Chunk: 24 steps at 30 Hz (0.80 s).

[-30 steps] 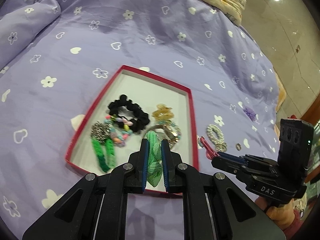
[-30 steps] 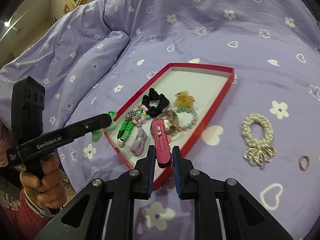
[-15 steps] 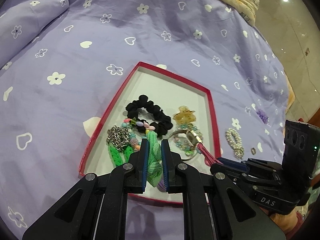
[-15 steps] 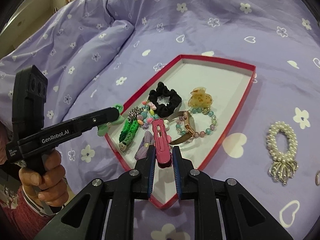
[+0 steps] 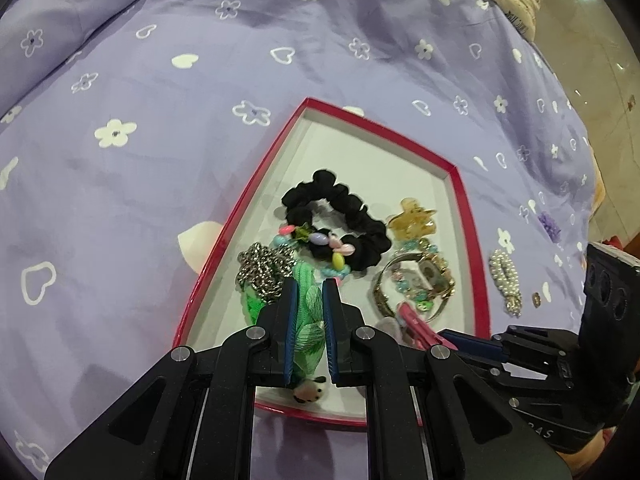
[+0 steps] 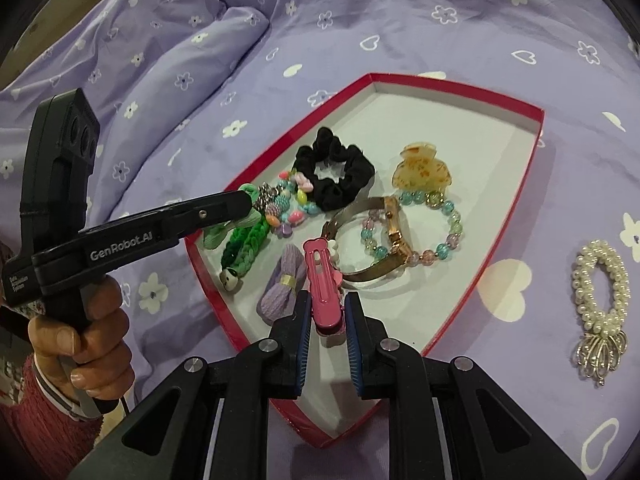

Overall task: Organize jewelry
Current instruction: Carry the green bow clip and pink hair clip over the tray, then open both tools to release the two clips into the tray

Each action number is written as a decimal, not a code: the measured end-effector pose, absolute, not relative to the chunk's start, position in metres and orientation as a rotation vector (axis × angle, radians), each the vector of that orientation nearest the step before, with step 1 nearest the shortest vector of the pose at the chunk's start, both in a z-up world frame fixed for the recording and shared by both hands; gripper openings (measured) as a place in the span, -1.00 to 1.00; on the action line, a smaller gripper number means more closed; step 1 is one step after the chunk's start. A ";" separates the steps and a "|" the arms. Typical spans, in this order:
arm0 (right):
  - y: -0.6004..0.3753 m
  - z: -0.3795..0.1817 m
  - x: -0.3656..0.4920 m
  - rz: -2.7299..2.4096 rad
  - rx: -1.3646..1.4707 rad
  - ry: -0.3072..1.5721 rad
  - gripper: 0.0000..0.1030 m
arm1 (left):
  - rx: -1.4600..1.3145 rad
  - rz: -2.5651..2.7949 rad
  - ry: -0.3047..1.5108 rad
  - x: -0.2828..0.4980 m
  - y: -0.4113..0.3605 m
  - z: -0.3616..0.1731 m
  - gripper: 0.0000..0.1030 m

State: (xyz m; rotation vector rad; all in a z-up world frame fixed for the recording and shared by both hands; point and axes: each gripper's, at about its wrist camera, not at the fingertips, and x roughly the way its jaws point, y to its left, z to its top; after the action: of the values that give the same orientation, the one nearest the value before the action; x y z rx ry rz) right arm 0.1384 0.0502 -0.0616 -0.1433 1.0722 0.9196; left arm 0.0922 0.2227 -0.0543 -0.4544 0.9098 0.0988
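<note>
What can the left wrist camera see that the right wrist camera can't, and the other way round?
Only the left wrist view shows the small purple flower piece on the bedspread. Only the right wrist view shows the person's left hand and the lilac hair tie. Both show the red tray, black scrunchie, amber claw clip and pearl scrunchie.

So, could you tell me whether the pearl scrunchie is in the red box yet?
Out. The pearl scrunchie lies on the purple bedsheet, beyond the red box's right rim.

Your left gripper (image 6: 248, 204) says "GenRobot.AI" in white along its arm, tiny unreadable label behind that. Your right gripper (image 5: 448, 340) only shows "AS".
</note>
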 end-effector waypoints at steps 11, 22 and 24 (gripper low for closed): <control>0.059 -0.065 0.138 0.925 -0.201 1.084 -0.67 | -0.451 0.109 0.943 0.097 0.225 -0.068 -0.70; 0.063 -0.066 0.139 0.928 -0.216 1.096 -0.64 | -0.448 0.113 0.951 0.097 0.224 -0.068 -0.69; 0.064 -0.066 0.140 0.928 -0.216 1.097 -0.64 | -0.449 0.113 0.952 0.098 0.224 -0.068 -0.68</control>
State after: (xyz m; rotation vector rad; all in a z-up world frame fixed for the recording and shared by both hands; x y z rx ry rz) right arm 0.1395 0.0642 -0.0658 -0.2157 1.0975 0.9281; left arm 0.0977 0.2242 -0.0680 -0.4491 0.9522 0.1132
